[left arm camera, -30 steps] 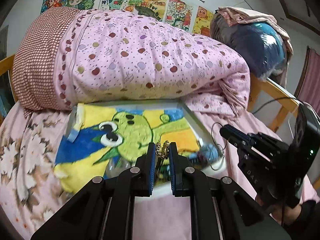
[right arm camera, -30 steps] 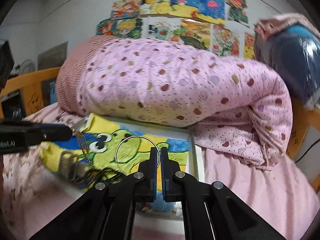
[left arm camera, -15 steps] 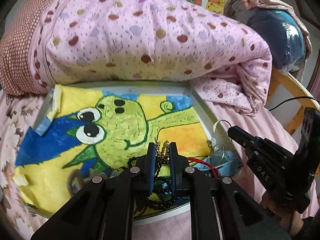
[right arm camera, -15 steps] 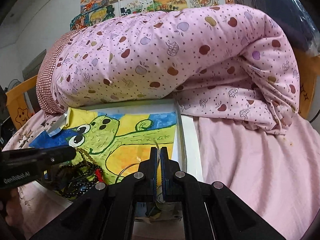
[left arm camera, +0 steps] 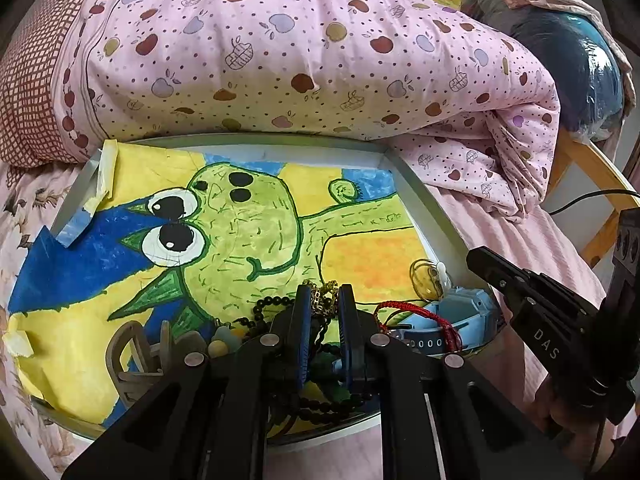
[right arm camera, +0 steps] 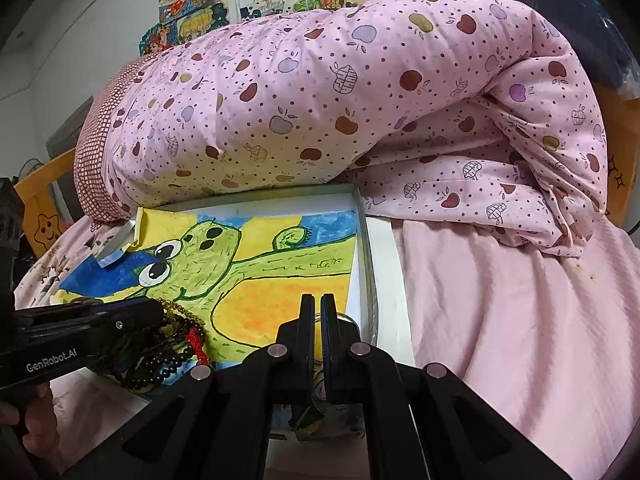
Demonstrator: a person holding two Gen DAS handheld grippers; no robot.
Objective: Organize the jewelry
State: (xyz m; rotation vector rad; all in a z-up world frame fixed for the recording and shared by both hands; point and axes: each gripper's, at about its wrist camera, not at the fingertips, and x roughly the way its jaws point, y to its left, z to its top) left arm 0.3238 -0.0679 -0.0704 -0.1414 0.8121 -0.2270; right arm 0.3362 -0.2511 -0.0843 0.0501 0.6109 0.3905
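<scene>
A white tray (left arm camera: 424, 204) lined with a frog drawing lies on the bed. My left gripper (left arm camera: 323, 296) is shut on a gold chain (left arm camera: 320, 294), low over a pile of black bead strings (left arm camera: 276, 304), a red cord bracelet (left arm camera: 416, 312) and a blue watch (left arm camera: 452, 320). My right gripper (right arm camera: 316, 308) is shut on a thin clear bangle (right arm camera: 346, 318), low over the tray's right front corner (right arm camera: 366, 264). It shows in the left wrist view (left arm camera: 476, 258) beside a clear ring (left arm camera: 426, 280). The left gripper (right arm camera: 158, 310) shows over the beads (right arm camera: 176, 344).
A rolled pink apple-print quilt (left arm camera: 304, 52) lies right behind the tray. A pink sheet (right arm camera: 520, 320) covers the bed to the right. A wooden bed rail (left arm camera: 592, 176) and a blue bag (left arm camera: 568, 60) are at the far right. Wooden pieces (left arm camera: 128, 352) sit at the tray's front left.
Both grippers came down and forward toward the tray, each still holding its piece. The chain now hangs over the jewelry pile, and the bangle sits low at the tray's right corner.
</scene>
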